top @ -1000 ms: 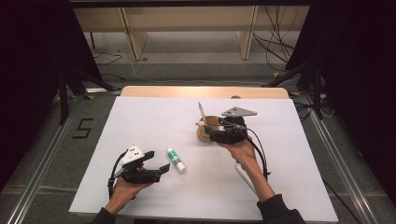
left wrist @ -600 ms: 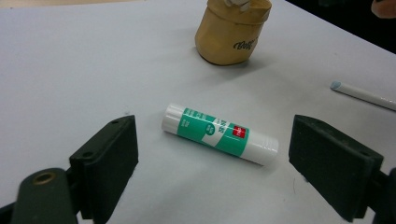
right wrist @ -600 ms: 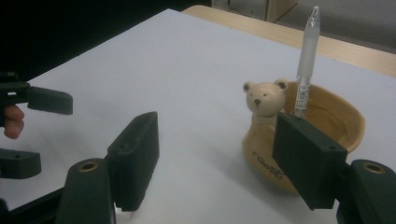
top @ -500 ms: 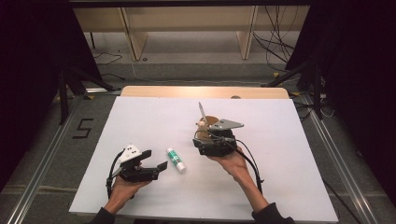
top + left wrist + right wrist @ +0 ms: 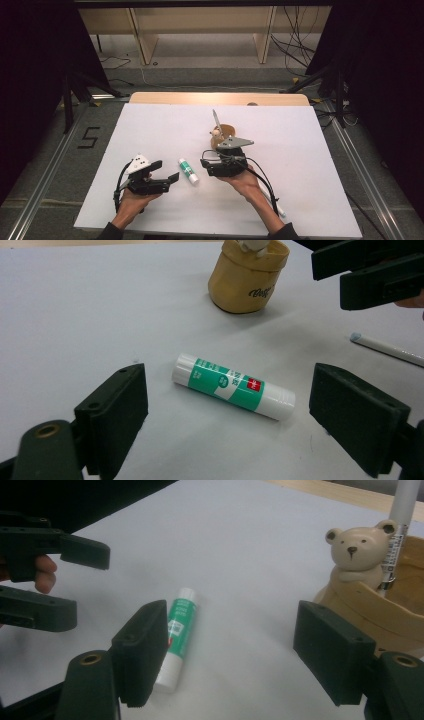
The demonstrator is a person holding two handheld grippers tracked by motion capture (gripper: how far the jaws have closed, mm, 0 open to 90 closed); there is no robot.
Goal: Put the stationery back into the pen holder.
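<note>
We see a green-and-white glue stick (image 5: 188, 171) lying flat on the white table (image 5: 310, 150), just below the centre of the high view, between our two grippers. The left gripper (image 5: 167, 171) rests at lower left with its jaws apart and nothing between them. The right gripper (image 5: 202, 164), just right of the stick, has jaws that have just been opening and hold nothing. A tan bear-faced ceramic pen cup (image 5: 222, 134) stands just above it, holding a white pen (image 5: 216, 119).

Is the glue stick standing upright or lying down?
Lying down: the glue stick rests lengthwise on the white table, cap on.
</note>
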